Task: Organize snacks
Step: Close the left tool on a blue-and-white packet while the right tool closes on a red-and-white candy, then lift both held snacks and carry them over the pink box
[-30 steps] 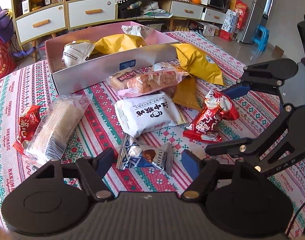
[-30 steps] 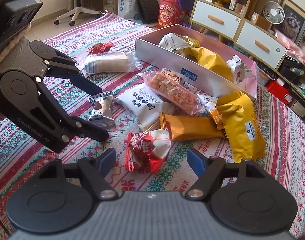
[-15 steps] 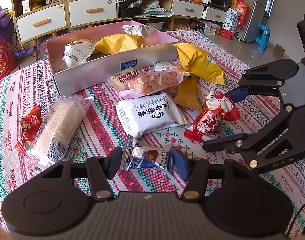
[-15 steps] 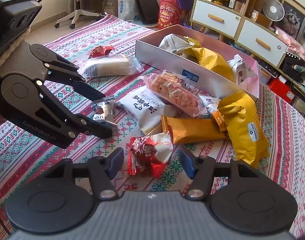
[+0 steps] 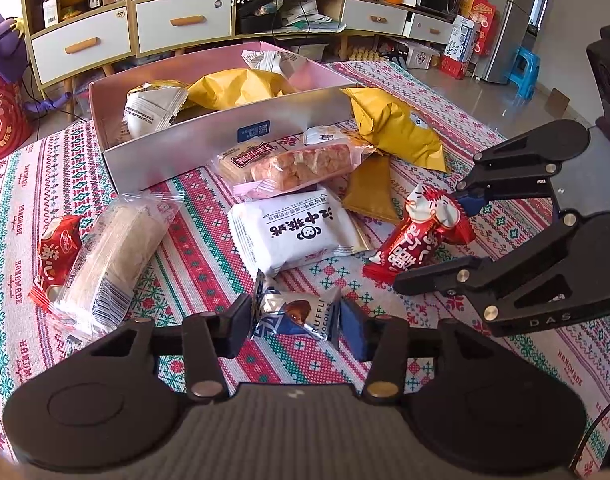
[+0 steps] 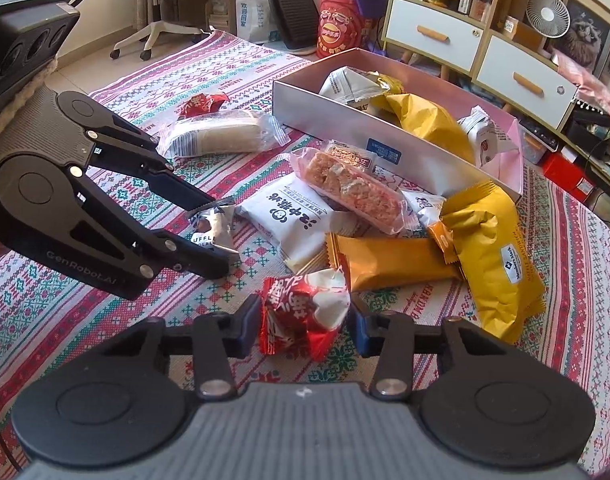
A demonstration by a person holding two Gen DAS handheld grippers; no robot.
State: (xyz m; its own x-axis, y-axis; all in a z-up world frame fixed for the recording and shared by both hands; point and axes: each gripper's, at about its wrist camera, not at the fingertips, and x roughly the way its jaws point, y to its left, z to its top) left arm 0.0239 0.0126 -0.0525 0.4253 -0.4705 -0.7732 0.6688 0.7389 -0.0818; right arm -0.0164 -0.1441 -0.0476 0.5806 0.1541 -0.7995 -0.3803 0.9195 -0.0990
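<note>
My left gripper [image 5: 295, 320] is shut on a blue and silver truffle chocolate packet [image 5: 301, 316] on the patterned tablecloth; it also shows in the right wrist view [image 6: 211, 228]. My right gripper [image 6: 305, 322] is shut on a red and white candy packet [image 6: 305, 312], also seen in the left wrist view [image 5: 419, 240]. A pink and silver box [image 5: 209, 140] behind holds a yellow bag [image 5: 237, 88] and white packets.
Loose on the cloth lie a white packet with black characters [image 5: 297, 232], a pink puffed-rice bar [image 5: 301, 168], an orange wafer pack [image 6: 389, 264], a yellow bag [image 6: 493, 264], a clear-wrapped cake [image 5: 113, 252] and a small red packet [image 5: 57, 252]. Cabinets stand behind.
Both grippers have closed from wide open: the left onto the truffle chocolate packet, the right onto the red and white candy packet.
</note>
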